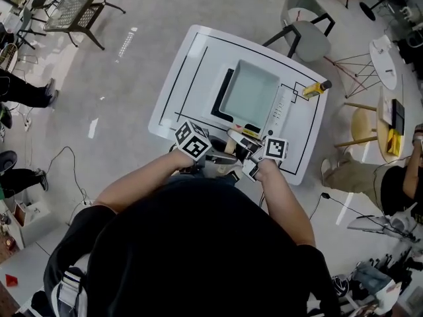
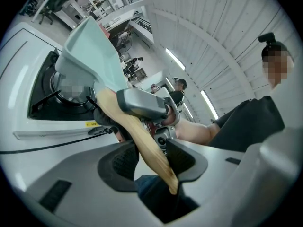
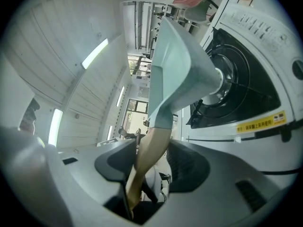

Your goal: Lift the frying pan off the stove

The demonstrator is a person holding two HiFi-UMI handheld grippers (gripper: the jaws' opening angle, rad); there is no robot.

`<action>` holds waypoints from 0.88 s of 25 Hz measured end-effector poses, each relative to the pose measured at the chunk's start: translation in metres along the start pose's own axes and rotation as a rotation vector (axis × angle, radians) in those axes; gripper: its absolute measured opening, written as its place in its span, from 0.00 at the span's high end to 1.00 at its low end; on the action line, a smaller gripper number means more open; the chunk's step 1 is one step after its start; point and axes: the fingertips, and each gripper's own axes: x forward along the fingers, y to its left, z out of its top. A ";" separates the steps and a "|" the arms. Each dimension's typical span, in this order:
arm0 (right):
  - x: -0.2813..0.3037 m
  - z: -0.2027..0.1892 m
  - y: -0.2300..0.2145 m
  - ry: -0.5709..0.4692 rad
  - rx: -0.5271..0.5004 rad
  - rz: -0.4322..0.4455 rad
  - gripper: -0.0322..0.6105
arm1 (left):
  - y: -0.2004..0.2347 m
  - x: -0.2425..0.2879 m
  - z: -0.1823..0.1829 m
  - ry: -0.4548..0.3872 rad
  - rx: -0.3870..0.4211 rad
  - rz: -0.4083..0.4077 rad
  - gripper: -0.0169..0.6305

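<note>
A pale green square frying pan (image 1: 249, 91) hangs just over the black stove burner (image 1: 221, 102) on the white stove top (image 1: 177, 78). Its wooden handle (image 1: 231, 141) points toward me. My left gripper (image 1: 210, 157) and right gripper (image 1: 250, 158) are both shut on that handle, side by side. In the left gripper view the handle (image 2: 142, 141) runs slantwise between my jaws up to the pan (image 2: 90, 51), above the burner (image 2: 61, 94). The right gripper view shows the handle (image 3: 152, 150) between the pads and the pan (image 3: 176, 56) tilted clear of the burner (image 3: 239, 79).
A yellow object (image 1: 316, 88) lies at the stove top's far right corner. A grey chair (image 1: 305, 25) stands behind the table, a round stool (image 1: 362, 125) to the right. People sit or stand at both sides of the room.
</note>
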 end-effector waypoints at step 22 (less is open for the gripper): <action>0.004 0.015 0.059 -0.026 -0.107 0.055 0.63 | -0.033 -0.018 0.025 -0.012 0.082 -0.007 0.69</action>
